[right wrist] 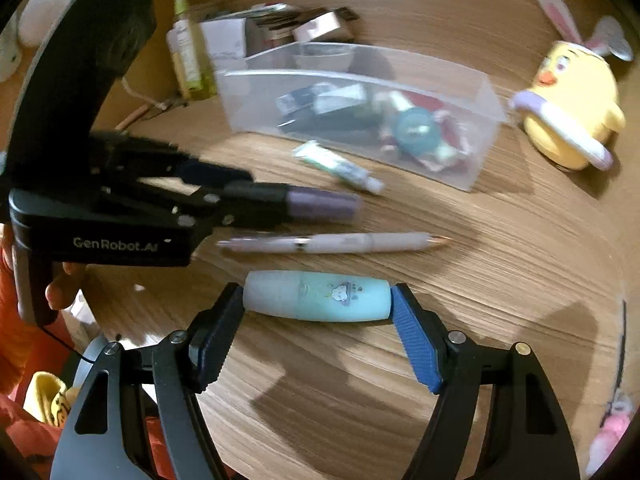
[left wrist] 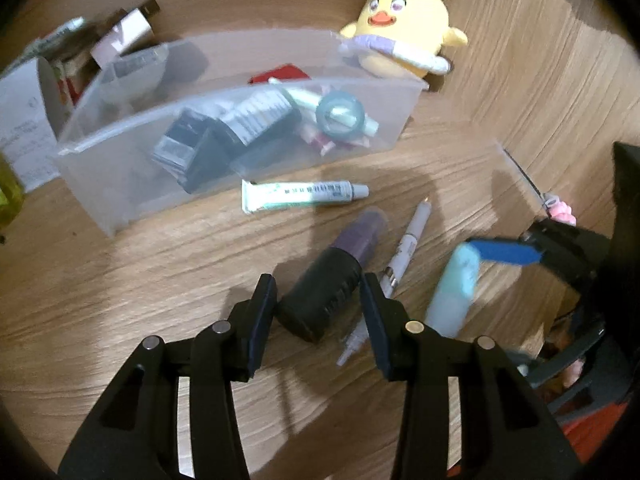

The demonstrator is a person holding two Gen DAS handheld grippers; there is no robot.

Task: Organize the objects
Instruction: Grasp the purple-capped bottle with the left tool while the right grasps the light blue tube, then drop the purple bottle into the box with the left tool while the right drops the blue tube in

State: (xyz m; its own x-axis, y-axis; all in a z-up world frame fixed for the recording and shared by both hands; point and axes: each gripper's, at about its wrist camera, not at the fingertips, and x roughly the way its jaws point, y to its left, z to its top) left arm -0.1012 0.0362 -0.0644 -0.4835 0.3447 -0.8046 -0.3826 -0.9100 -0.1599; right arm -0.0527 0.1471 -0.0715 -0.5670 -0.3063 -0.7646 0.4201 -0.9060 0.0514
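Mint tube (right wrist: 318, 297) crosswise; seemingly flat

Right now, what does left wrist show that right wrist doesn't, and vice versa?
Left wrist only: the left gripper from behind, fingers straddling the black end of the purple bottle, a slight gap showing on each side.

Right wrist only: the right gripper holding the mint bottle end to end, a yellow-green spray bottle left of the bin, and the left gripper's body seen side-on.

Both: clear bin of cosmetics, white tube in front of it, white pen, chick plush, wooden table.
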